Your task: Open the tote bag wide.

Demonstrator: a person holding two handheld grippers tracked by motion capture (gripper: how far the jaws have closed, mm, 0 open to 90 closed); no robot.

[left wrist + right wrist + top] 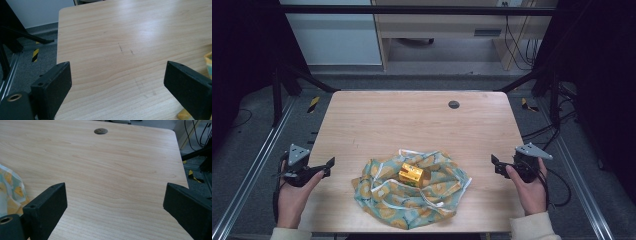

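Note:
A crumpled green cloth with a yellow-orange print and white edging lies on the wooden table, near its front edge. On its middle sits a small shiny gold box. My left gripper is at the table's left edge, left of the cloth, pointing at it. Its jaws stand wide apart over bare wood in the left gripper view, with a corner of the cloth at the far right. My right gripper mirrors it at the right edge, open over bare wood, with the cloth at its left.
A dark round cable hole sits in the table's far right part. Metal rails run along both sides of the table, with black cables on the floor at the right. A cabinet stands beyond the far edge.

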